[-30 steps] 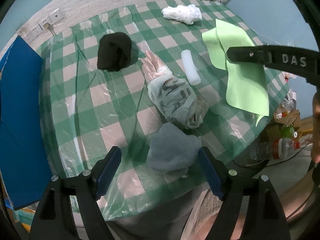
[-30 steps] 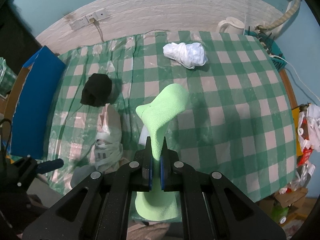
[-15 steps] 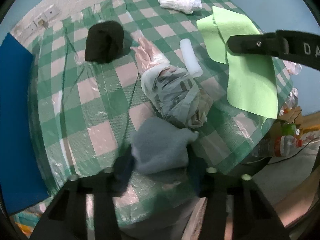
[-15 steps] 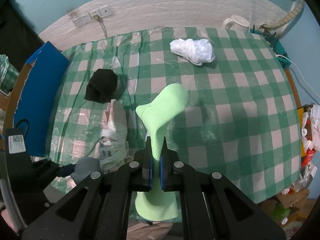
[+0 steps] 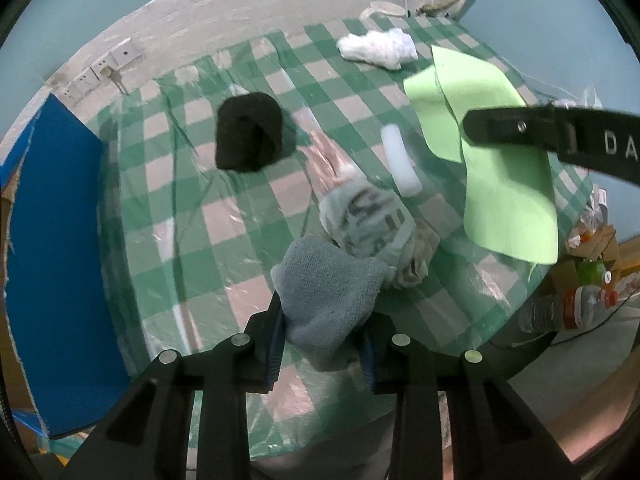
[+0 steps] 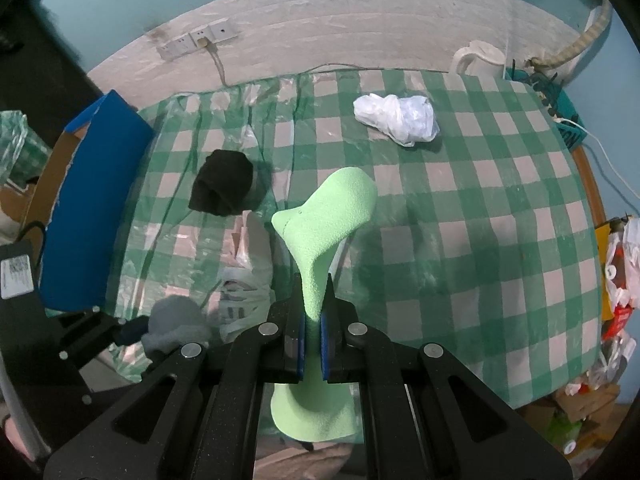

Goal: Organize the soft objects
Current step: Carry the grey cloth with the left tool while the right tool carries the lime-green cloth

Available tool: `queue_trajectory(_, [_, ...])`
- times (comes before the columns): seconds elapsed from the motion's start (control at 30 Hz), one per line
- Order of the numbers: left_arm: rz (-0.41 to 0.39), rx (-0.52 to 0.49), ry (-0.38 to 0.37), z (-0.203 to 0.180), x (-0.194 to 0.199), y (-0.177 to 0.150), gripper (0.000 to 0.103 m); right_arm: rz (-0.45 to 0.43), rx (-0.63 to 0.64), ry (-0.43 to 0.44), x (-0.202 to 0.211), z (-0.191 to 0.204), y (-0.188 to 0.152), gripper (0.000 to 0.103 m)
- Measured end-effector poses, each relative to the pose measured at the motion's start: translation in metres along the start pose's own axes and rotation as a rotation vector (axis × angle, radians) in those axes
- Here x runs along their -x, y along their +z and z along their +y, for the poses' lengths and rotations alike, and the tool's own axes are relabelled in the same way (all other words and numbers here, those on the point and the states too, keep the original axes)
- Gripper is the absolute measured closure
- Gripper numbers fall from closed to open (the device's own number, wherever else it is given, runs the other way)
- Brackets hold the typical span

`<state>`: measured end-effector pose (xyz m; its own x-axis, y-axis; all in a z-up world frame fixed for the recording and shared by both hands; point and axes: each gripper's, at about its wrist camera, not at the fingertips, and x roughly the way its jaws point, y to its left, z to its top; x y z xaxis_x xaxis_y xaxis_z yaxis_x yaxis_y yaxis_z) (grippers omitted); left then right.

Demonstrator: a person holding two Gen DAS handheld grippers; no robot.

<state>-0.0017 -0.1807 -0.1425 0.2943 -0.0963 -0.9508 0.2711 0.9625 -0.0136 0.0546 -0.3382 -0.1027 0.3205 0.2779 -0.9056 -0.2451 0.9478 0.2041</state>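
- Pinching the grey cloth (image 5: 326,292) at the near rim of the tabletop (image 5: 236,216), the left hand-held gripper (image 5: 322,346) has just been closing, and its pads now press the bunched fabric from both sides, probably so it can be lifted clear.
- Holding the light green foam sheet (image 6: 324,232) upright above the checks, the right hand-held gripper (image 6: 313,334) is clamped together on its narrow waist; that keeps the sheet off the other things.
- Just behind the grey cloth lies a printed plastic bag bundle (image 5: 368,224), touching it, so the cloth may drag it along.
- Beside the bundle rests a small white roll (image 5: 400,164), partly under the hanging green sheet in the left view.
- Farther left sits a black fabric lump (image 5: 248,136), well apart from both grips.
- A crumpled white plastic bag (image 6: 396,118) lies near the far edge.
- A blue board (image 6: 96,208) stands along the left side, and a wall socket strip (image 6: 196,40) is behind.
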Motion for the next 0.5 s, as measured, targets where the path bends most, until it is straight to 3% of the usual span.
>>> queue_trajectory(0.5, [-0.089,0.075,0.038,0.042,0.033,0.013,0.072,-0.029,0.032,0.019,0.016,0.018,0.009,0.098])
